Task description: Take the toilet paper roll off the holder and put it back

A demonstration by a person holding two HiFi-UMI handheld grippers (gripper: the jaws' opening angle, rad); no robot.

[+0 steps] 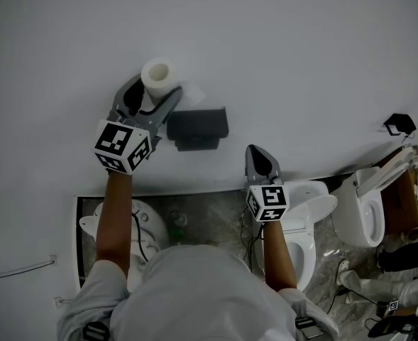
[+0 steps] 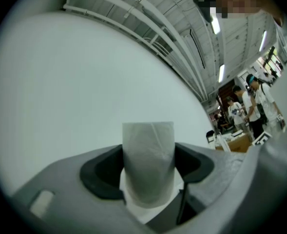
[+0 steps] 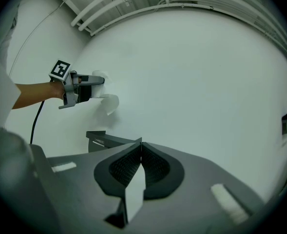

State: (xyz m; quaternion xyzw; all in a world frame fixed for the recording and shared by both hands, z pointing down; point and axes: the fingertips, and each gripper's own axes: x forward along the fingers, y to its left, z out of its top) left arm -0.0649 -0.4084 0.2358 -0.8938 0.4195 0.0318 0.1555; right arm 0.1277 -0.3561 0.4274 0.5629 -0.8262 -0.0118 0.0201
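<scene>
the grey right gripper (image 1: 258,155) had its jaws pressed together on nothing. the grey left gripper (image 1: 150,98) had its wide-spread jaws clamped on the white toilet paper roll (image 1: 157,73) — clear of the dark box-shaped wall holder (image 1: 198,125), up beside it. removal looked done — putting it back remained.

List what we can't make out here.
Holder: head view looks down on its top only; in the right gripper view the right gripper covers most of it. Its bar can't be seen.
Toilet paper roll: left gripper view, lower end sunk between the jaws of the left gripper.
Roll's loose sheet: head view, white on the white wall, edge unclear.
</scene>
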